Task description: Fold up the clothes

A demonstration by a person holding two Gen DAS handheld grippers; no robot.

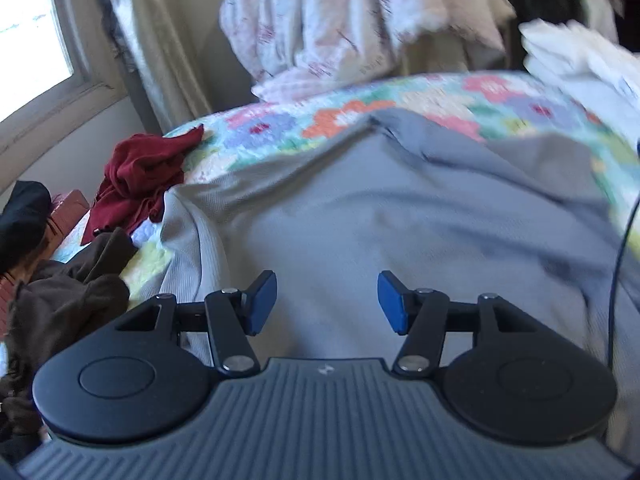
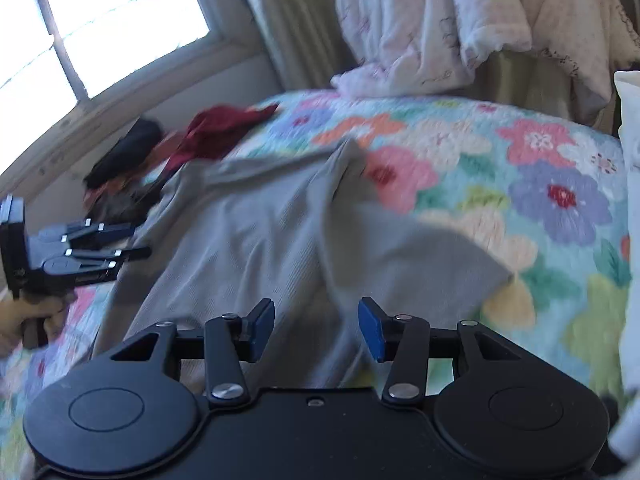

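Note:
A grey garment (image 1: 380, 216) lies spread and rumpled on a floral quilt (image 1: 460, 100). My left gripper (image 1: 327, 304) hovers just above its near part, open, with nothing between the blue pads. In the right wrist view the same grey garment (image 2: 272, 232) runs from the middle toward the lower left of the floral quilt (image 2: 540, 184). My right gripper (image 2: 317, 330) stands open over the garment's near edge, holding nothing. The left gripper (image 2: 120, 246) shows at the far left of that view, held by a hand (image 2: 24, 320), its fingers apart above the garment's left side.
A dark red garment (image 1: 140, 176) and brown and black clothes (image 1: 60, 300) are heaped at the bed's left edge. A pale pink cloth (image 1: 320, 28) hangs behind the bed. White folded fabric (image 1: 580, 56) sits at the right. A window (image 2: 100, 28) is at the upper left.

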